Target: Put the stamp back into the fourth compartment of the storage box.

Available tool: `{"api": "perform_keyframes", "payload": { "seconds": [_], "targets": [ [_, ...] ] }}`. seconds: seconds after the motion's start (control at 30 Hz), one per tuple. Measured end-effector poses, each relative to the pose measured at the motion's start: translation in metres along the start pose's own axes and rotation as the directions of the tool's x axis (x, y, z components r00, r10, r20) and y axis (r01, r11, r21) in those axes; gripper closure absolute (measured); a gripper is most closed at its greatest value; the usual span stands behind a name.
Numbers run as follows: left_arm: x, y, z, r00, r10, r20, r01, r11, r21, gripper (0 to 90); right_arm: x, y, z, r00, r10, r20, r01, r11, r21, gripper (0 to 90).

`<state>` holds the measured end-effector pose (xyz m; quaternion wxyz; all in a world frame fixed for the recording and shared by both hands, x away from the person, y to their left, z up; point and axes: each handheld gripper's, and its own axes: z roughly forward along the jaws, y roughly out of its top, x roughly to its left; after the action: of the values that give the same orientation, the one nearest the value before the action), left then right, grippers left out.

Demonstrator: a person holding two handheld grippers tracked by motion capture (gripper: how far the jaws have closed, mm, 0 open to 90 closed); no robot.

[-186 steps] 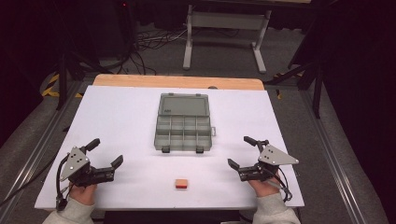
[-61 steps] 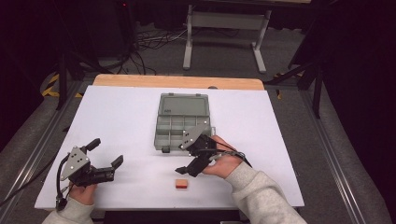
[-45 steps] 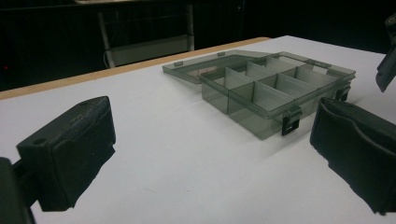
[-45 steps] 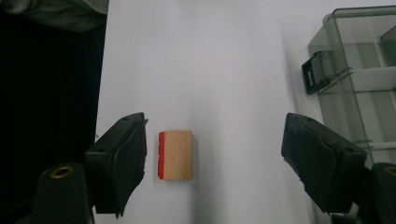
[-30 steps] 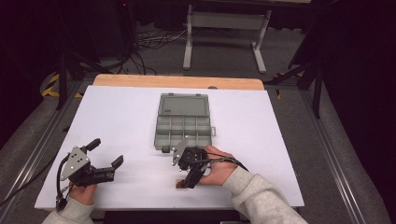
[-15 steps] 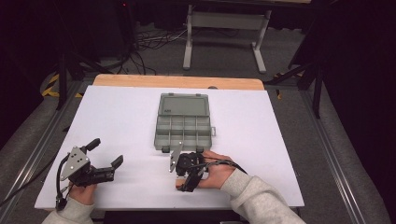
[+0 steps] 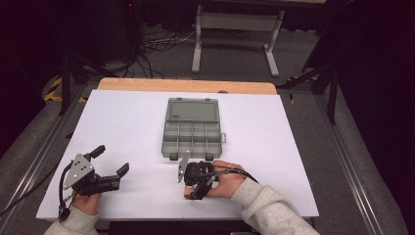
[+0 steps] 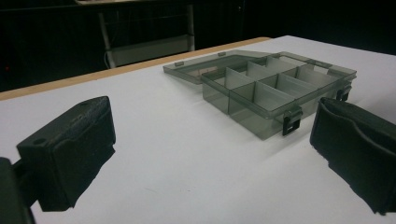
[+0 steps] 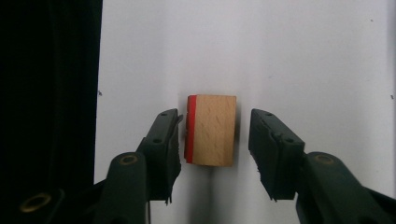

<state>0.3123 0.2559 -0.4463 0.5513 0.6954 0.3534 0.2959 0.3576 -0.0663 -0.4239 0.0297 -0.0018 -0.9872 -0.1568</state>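
In the high view, a grey compartment box (image 7: 192,129) sits at the centre of the frame on the white table (image 7: 122,122), its lid folded open and lying flat toward the top of the frame. The right gripper (image 7: 193,178) is just below the box's near edge, low centre in the frame, held by a hand (image 7: 226,178) in a light grey sleeve that enters from the lower right. In the right gripper view its jaws stand narrowly apart on either side of a small wooden block (image 9: 211,130) with a red face on its left side; the block lies on the table at mid-frame, the left jaw very close to the red face, the right jaw with a small gap. The left gripper (image 7: 110,166) rests at the lower left of the high view, well apart from the box, with its jaws wide. In the left gripper view they frame the box, which lies at upper right.
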Motion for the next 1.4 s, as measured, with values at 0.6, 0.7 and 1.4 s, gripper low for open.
{"api": "perform_keyframes", "payload": {
  "seconds": [0.6, 0.7, 1.4],
  "targets": [
    [0.000, 0.000, 0.000, 1.0000, -0.001, 0.000, 0.001, 1.0000, -0.002, 1.1, 0.002, 0.000, -0.002, 1.0000, 0.000, 0.008, 0.000, 1.000, -0.001, 65.9],
    [0.000, 0.000, 0.000, 1.0000, 0.000, 0.000, 0.000, 1.0000, -0.002, 1.0, 0.002, -0.001, -0.005, 0.9999, -0.005, 0.010, 0.005, 1.000, -0.018, 65.9],
    [0.000, 0.000, 0.001, 1.0000, -0.003, -0.002, 0.003, 1.0000, -0.005, 1.1, -0.002, -0.011, -0.041, 0.9966, 0.045, 0.069, -0.028, 0.974, -0.225, 65.9]
  ]
}}
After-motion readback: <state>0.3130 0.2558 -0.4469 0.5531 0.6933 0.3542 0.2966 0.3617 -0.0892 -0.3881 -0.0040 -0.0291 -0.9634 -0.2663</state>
